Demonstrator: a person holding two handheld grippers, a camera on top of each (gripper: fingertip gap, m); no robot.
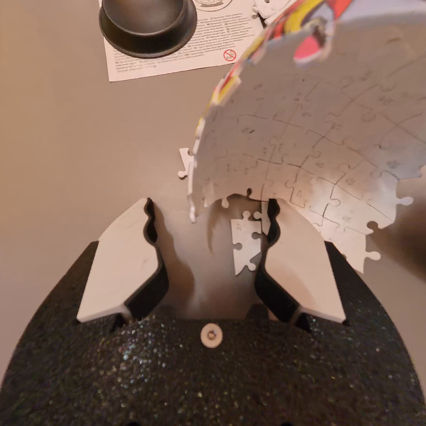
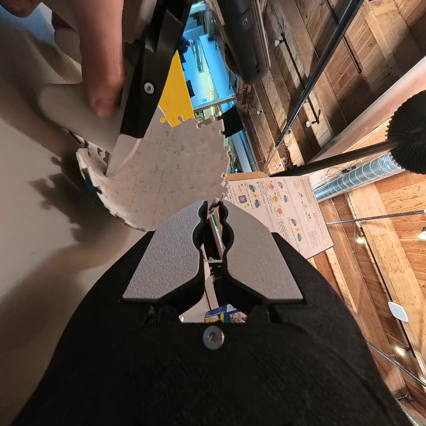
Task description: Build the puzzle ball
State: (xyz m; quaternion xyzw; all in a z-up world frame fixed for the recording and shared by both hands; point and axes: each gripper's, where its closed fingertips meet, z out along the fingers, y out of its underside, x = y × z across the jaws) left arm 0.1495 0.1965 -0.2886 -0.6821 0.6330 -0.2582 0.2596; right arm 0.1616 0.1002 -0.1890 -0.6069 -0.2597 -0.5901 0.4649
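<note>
The part-built puzzle ball (image 1: 322, 138) is a curved shell with a white numbered inside and a coloured outside, held above the table. My right gripper (image 2: 213, 206) is shut on the shell's (image 2: 166, 173) rim. My left gripper (image 1: 211, 202) is open, with its right finger (image 1: 292, 253) against the shell's lower edge. A loose white piece (image 1: 246, 246) lies on the table between the left fingers, not gripped. Another loose piece (image 1: 185, 163) lies by the shell's left edge. The left gripper (image 2: 147, 92) and the hand holding it also show in the right wrist view.
A black round stand (image 1: 147, 25) sits on a printed instruction sheet (image 1: 207, 53) at the back of the grey table (image 1: 69, 138). More white pieces (image 1: 262, 7) lie beyond the sheet. A board with a coloured sheet (image 2: 276, 212) stands behind the shell.
</note>
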